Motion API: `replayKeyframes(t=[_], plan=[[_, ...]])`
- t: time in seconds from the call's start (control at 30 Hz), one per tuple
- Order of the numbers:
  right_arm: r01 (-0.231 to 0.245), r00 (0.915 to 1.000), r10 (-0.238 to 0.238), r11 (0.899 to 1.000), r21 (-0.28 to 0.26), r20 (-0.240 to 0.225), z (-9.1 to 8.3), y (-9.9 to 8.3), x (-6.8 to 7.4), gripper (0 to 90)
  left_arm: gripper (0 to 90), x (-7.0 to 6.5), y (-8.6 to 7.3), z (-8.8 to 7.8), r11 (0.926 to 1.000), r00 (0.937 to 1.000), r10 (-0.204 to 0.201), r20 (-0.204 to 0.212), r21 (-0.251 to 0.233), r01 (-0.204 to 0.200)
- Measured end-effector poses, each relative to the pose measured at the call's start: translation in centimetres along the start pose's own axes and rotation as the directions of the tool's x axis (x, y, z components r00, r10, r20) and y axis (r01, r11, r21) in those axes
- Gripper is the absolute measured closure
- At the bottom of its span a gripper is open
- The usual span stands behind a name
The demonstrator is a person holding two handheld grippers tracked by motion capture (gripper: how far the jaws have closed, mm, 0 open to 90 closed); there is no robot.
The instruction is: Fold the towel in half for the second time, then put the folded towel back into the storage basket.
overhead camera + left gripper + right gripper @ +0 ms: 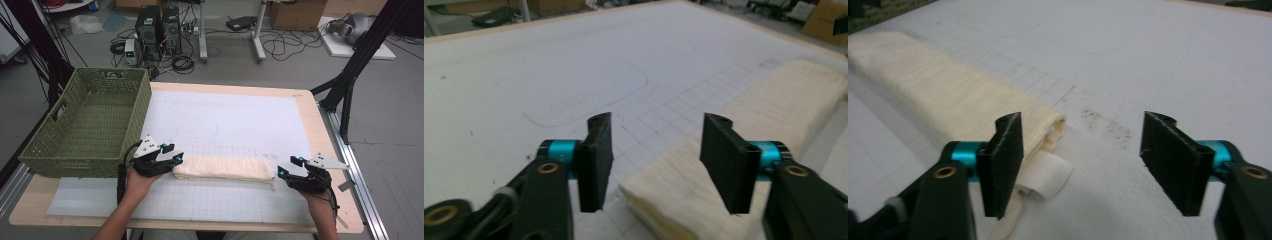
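Grey workshop floor lies beyond the table (pixel 310 107), strewn with black cables, two dark computer towers (pixel 157 27) and cardboard boxes (pixel 297 12). On the wooden tabletop lies a white gridded mat (pixel 225 125), and at its far left stands a green woven basket (pixel 85 125) with handle slots in its walls.

Along the near part of the mat lies a cream cloth (pixel 222 168), folded into a long, flat strip that runs left to right. Its right end has a loose flap curling out from under the fold, seen clearly in the right gripper view.

The left gripper (pixel 170 159) sits at the left end of the strip, held in the person's left hand (pixel 137 182). In the left gripper view its jaws stand apart, with the cloth's end (pixel 744 150) below and between them; the pads do not press on it, though whether the right-hand jaw brushes the fabric is hard to tell.

The right gripper (pixel 290 166) sits just beside the right end of the strip, held in the right hand (pixel 317 197). Its jaws are also spread wide. In the right gripper view the left-hand jaw stands in front of the cloth's end (pixel 958 100), and the other jaw stands over bare mat, clear of the fabric. Neither tool clamps anything.
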State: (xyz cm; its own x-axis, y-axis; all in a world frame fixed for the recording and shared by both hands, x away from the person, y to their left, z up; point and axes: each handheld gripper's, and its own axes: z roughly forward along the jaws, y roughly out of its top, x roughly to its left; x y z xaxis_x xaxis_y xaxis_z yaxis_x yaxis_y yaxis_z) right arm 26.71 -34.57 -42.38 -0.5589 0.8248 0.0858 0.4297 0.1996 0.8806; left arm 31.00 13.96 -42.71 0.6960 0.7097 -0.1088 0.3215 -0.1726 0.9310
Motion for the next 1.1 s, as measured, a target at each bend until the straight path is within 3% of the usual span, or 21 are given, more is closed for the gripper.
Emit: replayKeyframes(t=[0.13,0.23,0.37,0.6,1.1], plan=[[0.002,0.9988,-0.001,1.000,-0.006,0.049,-0.32,0.17,0.13,22.5,26.4,-0.09,0.48,-0.13,0.9970,0.9996,-0.027,-0.007,-0.072,0.027],[0.040,0.9947,-0.041,0.999,0.010,0.095,-0.35,0.28,0.47,15.6,18.4,-0.08,0.68,-0.28,0.9944,0.9996,-0.027,0.004,-0.103,0.027],[0.074,0.9887,-0.075,0.997,0.010,0.130,-0.38,0.36,0.72,11.7,18.1,0.12,0.67,-0.33,0.9931,0.9993,-0.036,0.006,-0.112,0.037],[0.037,0.9907,-0.031,0.999,-0.040,0.133,-0.83,0.71,0.49,11.3,19.0,0.10,0.73,-0.37,0.9925,0.9992,-0.036,0.018,-0.116,0.038],[0.036,0.9887,-0.032,0.999,-0.025,0.146,-0.40,0.70,0.44,11.3,18.5,0.47,0.41,-0.75,0.9925,0.9968,-0.079,-0.009,-0.094,0.078]])
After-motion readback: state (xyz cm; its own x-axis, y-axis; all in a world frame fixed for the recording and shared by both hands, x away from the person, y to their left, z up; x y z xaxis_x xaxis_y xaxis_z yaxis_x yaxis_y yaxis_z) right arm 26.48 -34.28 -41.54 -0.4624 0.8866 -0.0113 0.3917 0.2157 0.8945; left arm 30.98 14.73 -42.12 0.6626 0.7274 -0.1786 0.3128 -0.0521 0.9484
